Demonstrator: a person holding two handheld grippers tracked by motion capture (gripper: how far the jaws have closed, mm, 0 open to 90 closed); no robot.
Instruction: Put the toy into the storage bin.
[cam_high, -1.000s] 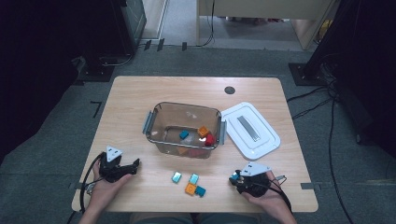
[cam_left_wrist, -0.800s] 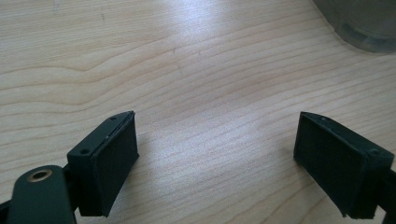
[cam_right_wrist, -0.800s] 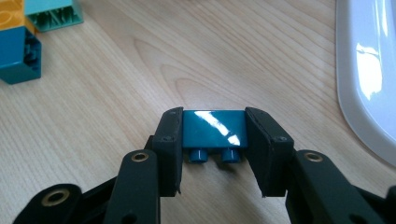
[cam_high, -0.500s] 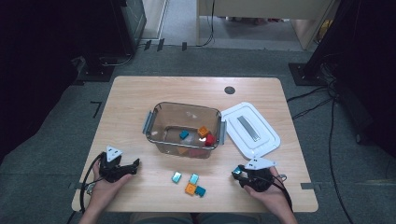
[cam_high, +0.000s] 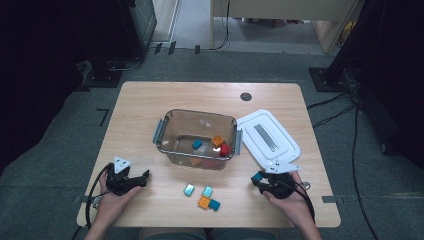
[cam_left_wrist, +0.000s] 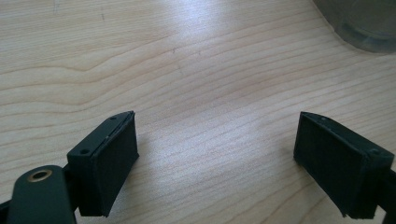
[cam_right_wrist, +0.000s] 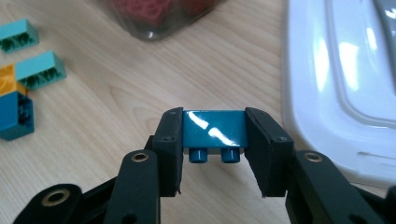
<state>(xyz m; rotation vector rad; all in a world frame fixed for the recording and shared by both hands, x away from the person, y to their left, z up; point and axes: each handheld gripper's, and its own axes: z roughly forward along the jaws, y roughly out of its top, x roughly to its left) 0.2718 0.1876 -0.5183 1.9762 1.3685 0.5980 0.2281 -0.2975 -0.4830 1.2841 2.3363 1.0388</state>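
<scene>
Pale wooden table (cam_high: 150, 115) w/ dark floor around it. Right gripper (cam_right_wrist: 214, 140) is clamped on a glossy dark-teal plastic building brick (cam_right_wrist: 214, 129), held just above the wood near the table's front right, beside the white plastic lid (cam_high: 267, 140). Brick sits square between both pads, studs pointing back toward the camera, smooth face up. Likely next step: carry it to the clear plastic bin (cam_high: 197, 137) w/ grey side handles. To do that well, keep the grip steady, lift enough to clear the bin's rim, release over a free spot inside, away from the orange, red & teal bricks already there. Four loose bricks (cam_high: 202, 196) wait mid-front. Left gripper (cam_left_wrist: 215, 154) rests spread wide over bare wood, holding nothing.
</scene>
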